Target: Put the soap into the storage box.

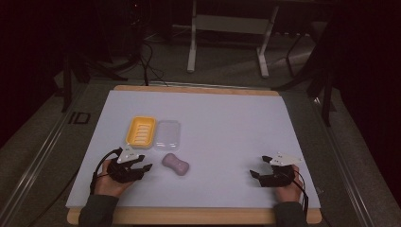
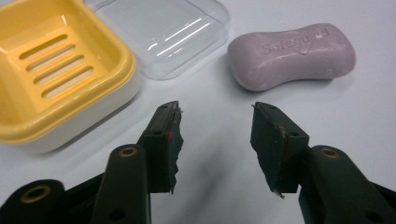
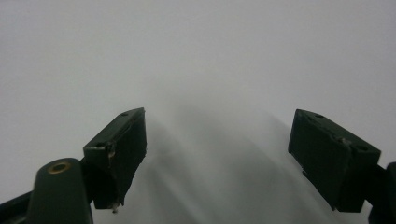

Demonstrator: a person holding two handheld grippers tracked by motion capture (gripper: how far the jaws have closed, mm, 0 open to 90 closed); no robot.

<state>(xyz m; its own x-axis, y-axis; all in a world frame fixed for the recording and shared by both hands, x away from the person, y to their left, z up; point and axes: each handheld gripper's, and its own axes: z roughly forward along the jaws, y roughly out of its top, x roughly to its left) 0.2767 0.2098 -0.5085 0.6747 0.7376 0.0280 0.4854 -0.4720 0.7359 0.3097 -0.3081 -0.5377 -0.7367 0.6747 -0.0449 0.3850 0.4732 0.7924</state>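
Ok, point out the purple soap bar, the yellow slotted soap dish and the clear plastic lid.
purple soap bar [image 2: 292, 56], left gripper view, embossed top face
yellow slotted soap dish [image 2: 51, 65], left gripper view, slotted floor
clear plastic lid [image 2: 163, 32], left gripper view, centre

Yellow soap dish cut off at left edge, clear lid cropped at top edge

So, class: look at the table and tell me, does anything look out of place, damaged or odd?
Mildly, yes. The purple soap bar lies on the bare table, outside the yellow soap dish, whose clear lid sits off beside it. The left tool has chipped, ragged pads. Nothing is spilled.
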